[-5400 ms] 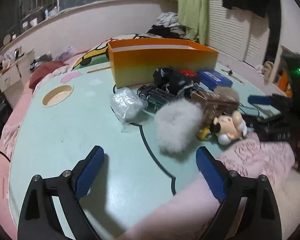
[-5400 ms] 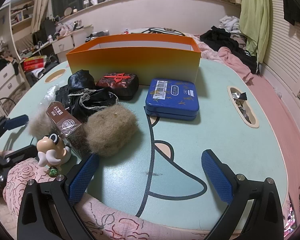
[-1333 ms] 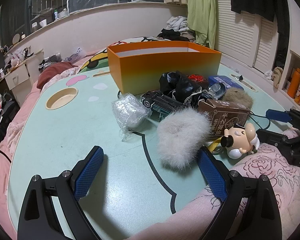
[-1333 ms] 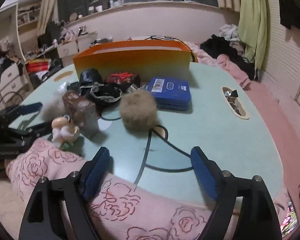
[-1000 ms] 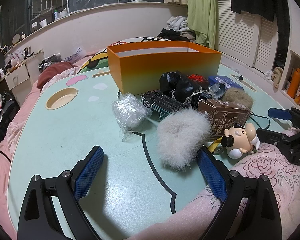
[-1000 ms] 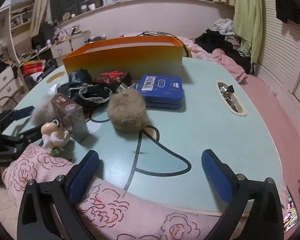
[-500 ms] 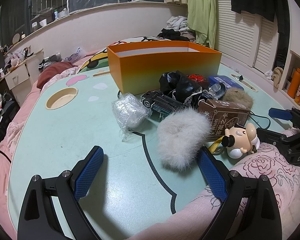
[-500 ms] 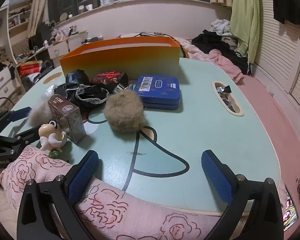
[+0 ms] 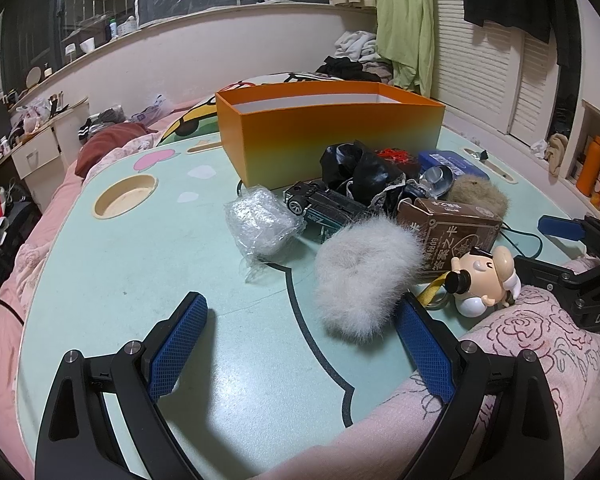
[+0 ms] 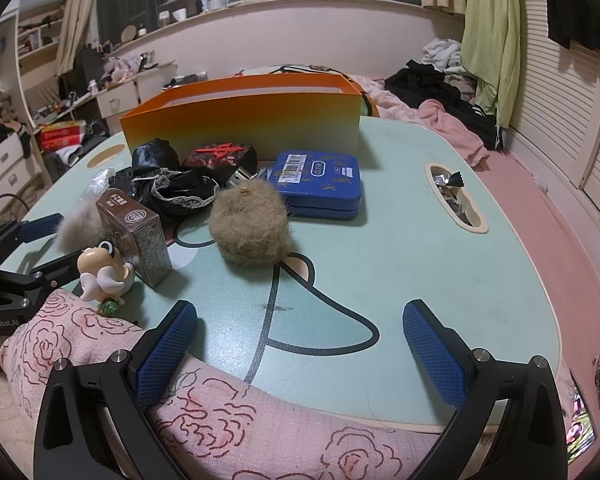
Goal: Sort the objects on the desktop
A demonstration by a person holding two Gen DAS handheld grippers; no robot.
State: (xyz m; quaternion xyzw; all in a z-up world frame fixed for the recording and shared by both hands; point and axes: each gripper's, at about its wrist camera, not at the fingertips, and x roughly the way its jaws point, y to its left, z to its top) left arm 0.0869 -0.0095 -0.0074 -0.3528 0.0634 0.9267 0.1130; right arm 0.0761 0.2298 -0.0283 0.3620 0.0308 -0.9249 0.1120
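Left gripper (image 9: 300, 344): It is held low over the near edge of the counter (image 9: 112, 264). Its blue pads are spread wide apart and nothing is held.

Right gripper (image 10: 300, 344): It is also held low at the near edge, over a pink rose-print cloth (image 10: 236, 432). Its pads are wide apart and empty too.

Closest things: A white fluffy ball (image 9: 364, 276) is seen just in front of the left gripper, touching its right pad or nearly so. A brown fluffy ball (image 10: 250, 226) is seen ahead of the right gripper.

Things beside them: A brown card box (image 10: 136, 232) is stood upright, with a small cartoon figure (image 10: 104, 268) right next to it. A toy car (image 9: 320, 208), a clear plastic wrap (image 9: 260, 224), a black lace cloth (image 10: 176, 192) and a blue tin (image 10: 320, 184) are all crowded together.

Where they should go: An orange box (image 9: 328, 136) is set at the back, open on top (most likely the sorting bin, though its inside is hidden).

What could go wrong: The card box could be tipped, or the figure knocked off the edge, if a ball is grabbed carelessly. Soft fur could slip out of a loose squeeze. The two grippers could be bumped together, since they are close.
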